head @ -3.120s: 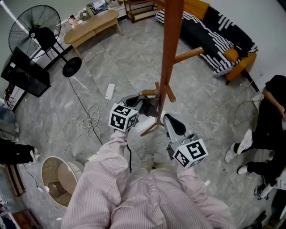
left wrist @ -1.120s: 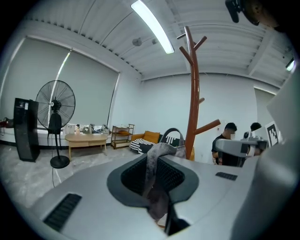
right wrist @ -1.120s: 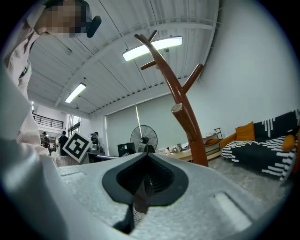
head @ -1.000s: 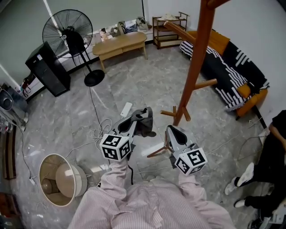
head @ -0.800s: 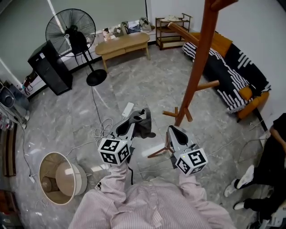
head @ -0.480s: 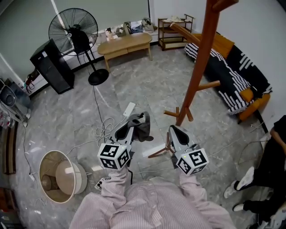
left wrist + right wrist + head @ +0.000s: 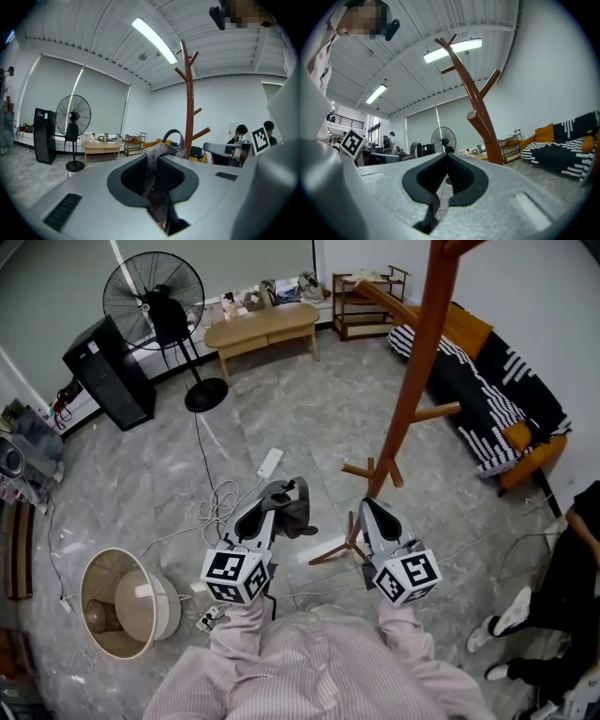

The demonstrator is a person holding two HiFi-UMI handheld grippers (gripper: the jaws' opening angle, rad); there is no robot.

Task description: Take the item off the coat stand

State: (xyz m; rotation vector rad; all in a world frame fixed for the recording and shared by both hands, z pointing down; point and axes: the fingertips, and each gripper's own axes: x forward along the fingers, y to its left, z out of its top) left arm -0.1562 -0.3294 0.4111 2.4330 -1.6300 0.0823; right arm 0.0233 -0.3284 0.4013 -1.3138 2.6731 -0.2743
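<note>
A grey fabric item with a strap hangs from my left gripper, which is shut on it, low over the floor and left of the coat stand's foot. In the left gripper view the grey item is pinched between the jaws, its loop standing above them. The brown wooden coat stand rises at the right, its pegs bare; it also shows as the coat stand and the coat stand. My right gripper is shut and holds nothing, close to the stand's base; the right gripper shows jaws together.
A standing fan, a black speaker and a wooden coffee table lie at the back. A striped sofa is at the right. A power strip with cables and a round basket are on the floor. A person sits at the right.
My left gripper with the grey item has drawn a little nearer to my body, away from the stand. The right gripper has hardly moved.
</note>
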